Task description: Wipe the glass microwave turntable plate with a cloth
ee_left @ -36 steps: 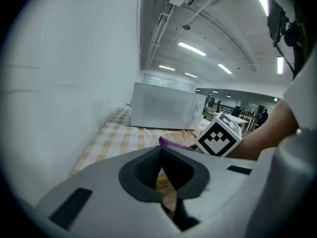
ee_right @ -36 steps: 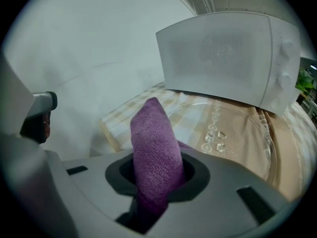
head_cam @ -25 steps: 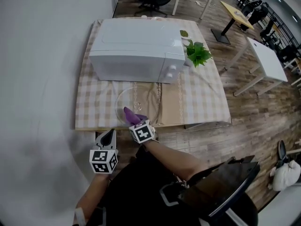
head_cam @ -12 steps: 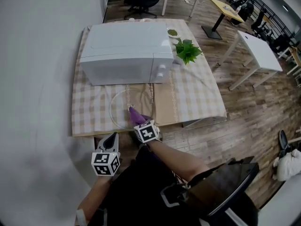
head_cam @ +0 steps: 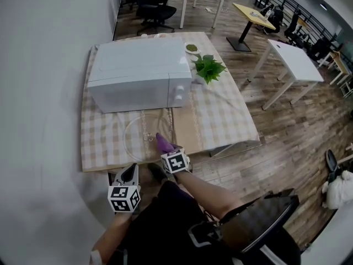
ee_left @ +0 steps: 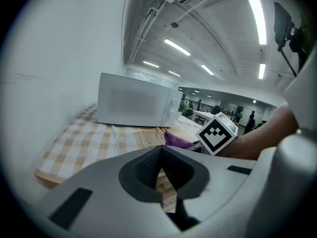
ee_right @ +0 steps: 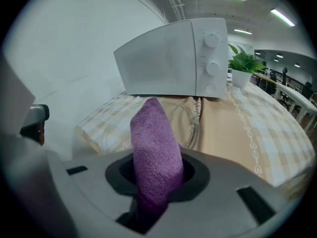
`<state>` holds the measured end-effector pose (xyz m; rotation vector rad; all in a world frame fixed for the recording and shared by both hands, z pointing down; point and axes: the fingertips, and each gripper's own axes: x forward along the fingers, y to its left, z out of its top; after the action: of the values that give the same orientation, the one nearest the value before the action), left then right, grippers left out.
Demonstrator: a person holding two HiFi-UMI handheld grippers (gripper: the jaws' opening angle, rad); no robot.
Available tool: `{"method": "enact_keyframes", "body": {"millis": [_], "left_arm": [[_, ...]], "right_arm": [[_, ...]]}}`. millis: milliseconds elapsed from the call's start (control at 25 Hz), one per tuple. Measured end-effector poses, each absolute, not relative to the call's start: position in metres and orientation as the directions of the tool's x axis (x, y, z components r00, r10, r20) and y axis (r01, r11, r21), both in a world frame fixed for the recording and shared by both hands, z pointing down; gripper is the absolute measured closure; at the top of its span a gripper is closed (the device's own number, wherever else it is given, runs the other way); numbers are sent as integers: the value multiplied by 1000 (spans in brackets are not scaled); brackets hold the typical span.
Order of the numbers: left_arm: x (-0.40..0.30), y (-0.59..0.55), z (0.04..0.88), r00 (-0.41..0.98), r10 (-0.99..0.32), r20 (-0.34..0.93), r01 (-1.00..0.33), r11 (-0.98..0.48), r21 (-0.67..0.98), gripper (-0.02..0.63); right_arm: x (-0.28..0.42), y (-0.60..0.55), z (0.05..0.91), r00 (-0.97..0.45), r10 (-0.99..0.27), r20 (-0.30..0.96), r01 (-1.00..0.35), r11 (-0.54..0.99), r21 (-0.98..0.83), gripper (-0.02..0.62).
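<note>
The right gripper (ee_right: 157, 190) has its jaws clamped on a purple cloth (ee_right: 156, 143), which stands up from between them in a thick, rolled tongue; in the head view that cloth (head_cam: 161, 142) pokes forward from the right gripper (head_cam: 166, 149) over the near right rim of the glass turntable plate (head_cam: 134, 138), though whether it presses on the glass cannot be told; the left gripper (ee_left: 159, 185) has its jaws drawn together with nothing between them, and in the head view it (head_cam: 130, 174) hangs off the front edge of the table, just left of the right one and apart from the plate; the plate lies flat on the checked tablecloth (head_cam: 98, 130), close to the table's front edge, its right side lapping a beige runner (head_cam: 185, 127); the white microwave (head_cam: 134, 75) stands just behind it, door shut, knobs on its right; a potted plant (head_cam: 208, 68) sits beside the microwave's right end; a pale wall runs close along the left, and wooden floor (head_cam: 259, 164) opens to the right of the table.
</note>
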<state>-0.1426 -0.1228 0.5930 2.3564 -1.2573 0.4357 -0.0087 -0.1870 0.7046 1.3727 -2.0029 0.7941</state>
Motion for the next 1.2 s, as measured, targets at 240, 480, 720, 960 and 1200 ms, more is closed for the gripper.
{"method": "enact_keyframes", "body": {"millis": [240,480,720,960,1200], "left_arm": [[-135,-120,585,575,-694,434,-813,-541,213,603],[-137,-122,569,582,-707,402,-809,-554,197,603],[-142,-127,553,602,-716,355,-797,-564,215,603],[-133,-128,533,663,-686,298,-748,-617,245,603],[-129,-140,507,665,-705,247,-746,-612,263,603]], "right_arm": [[-1,-184,700,-302,-612,731,-946,287,-151,495],[-3,-179,679,-329,-644,691,-940,291,-177,495],[-1,-167,635,-363,-691,625,-929,317,-188,495],[6,-160,573,-376,-760,530,-927,311,-212,495],[10,-156,522,-409,-799,440,-912,353,-207,495]]}}
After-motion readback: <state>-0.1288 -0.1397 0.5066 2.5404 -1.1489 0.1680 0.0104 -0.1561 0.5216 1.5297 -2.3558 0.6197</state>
